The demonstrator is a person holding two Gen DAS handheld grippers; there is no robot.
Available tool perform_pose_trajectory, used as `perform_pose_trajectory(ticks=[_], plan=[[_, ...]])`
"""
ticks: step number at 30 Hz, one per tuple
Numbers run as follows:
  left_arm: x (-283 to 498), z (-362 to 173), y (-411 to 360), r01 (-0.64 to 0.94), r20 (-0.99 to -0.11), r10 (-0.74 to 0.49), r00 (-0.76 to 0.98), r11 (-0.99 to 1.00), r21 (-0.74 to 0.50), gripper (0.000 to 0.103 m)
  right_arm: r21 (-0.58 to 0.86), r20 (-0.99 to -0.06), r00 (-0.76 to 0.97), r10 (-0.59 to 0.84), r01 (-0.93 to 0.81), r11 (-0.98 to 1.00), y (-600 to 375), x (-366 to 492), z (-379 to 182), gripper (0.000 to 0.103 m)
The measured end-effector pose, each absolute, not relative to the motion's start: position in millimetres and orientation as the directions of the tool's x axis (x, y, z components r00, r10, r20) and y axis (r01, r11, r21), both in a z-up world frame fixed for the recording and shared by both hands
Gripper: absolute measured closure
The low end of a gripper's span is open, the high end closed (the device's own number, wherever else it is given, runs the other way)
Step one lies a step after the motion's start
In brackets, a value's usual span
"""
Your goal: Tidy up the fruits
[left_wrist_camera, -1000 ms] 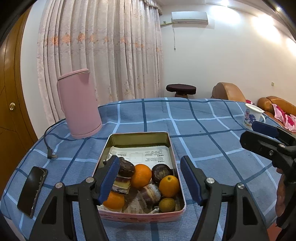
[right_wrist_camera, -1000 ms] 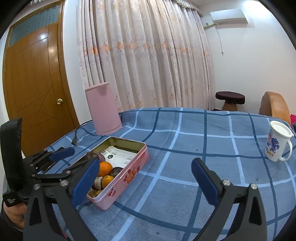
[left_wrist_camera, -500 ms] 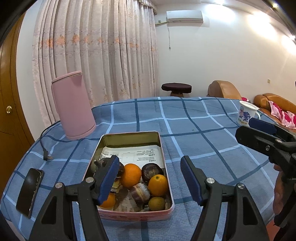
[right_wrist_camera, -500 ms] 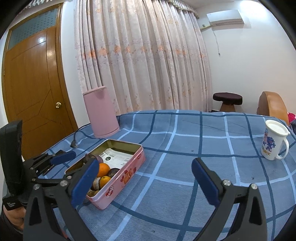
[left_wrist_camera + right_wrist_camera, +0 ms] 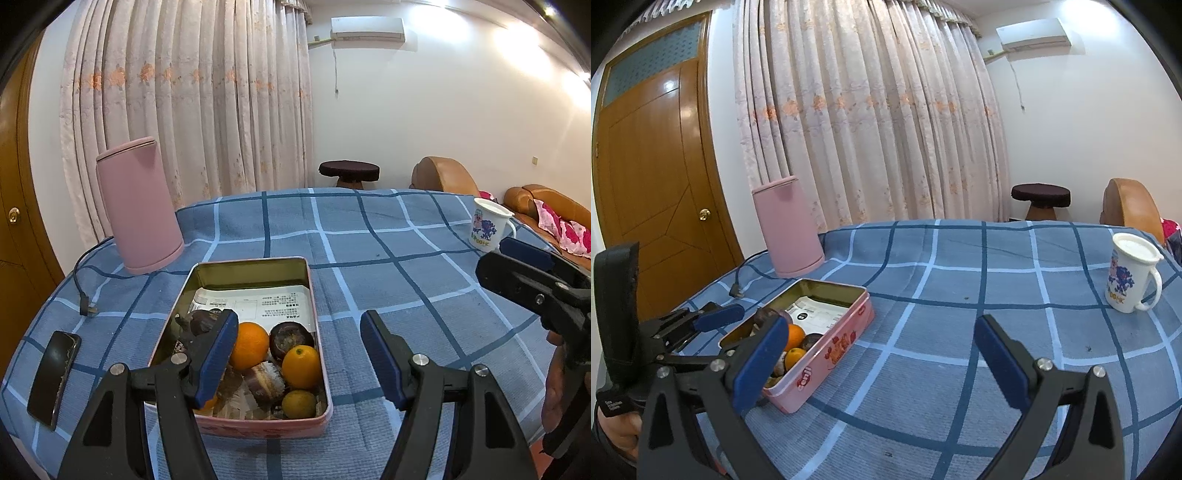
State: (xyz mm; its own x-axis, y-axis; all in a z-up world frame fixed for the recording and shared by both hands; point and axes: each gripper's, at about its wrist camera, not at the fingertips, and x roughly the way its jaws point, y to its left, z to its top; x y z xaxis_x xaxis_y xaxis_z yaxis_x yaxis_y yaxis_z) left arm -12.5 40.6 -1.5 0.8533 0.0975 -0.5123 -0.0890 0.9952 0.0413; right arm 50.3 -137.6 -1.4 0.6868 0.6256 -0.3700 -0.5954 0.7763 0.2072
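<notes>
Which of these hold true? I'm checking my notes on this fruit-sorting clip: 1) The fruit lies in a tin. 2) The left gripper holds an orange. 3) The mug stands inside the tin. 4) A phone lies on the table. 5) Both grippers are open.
1) The fruit lies in the tin: true; an orange shows among them.
2) The left gripper holds an orange: false; nothing sits between its fingers.
3) The mug stands inside the tin: false; it stands apart on the table.
4) A phone lies on the table: true.
5) Both grippers are open: true; the right gripper is empty too.
</notes>
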Motion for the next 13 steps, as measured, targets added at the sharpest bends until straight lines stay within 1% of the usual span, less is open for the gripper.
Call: perform_pose_trajectory(ticks=[5, 13], plan=[[-11.8, -3.3, 41.2, -0.09, -0.512, 0.1, 0.853, 0.995, 0.044, 0.033, 0.209, -0.374, 0.686, 0.624, -0.594, 0.777, -140.1, 51.3, -3.8, 0.0], [-14.7, -0.9, 47.6, -0.108, -0.487, 0.109, 0.867, 0.994, 0.031, 0.033, 0.198, -0.388, 0.698, 0.602, -0.574, 0.794, -146.3, 55.4, -8.6, 0.0]])
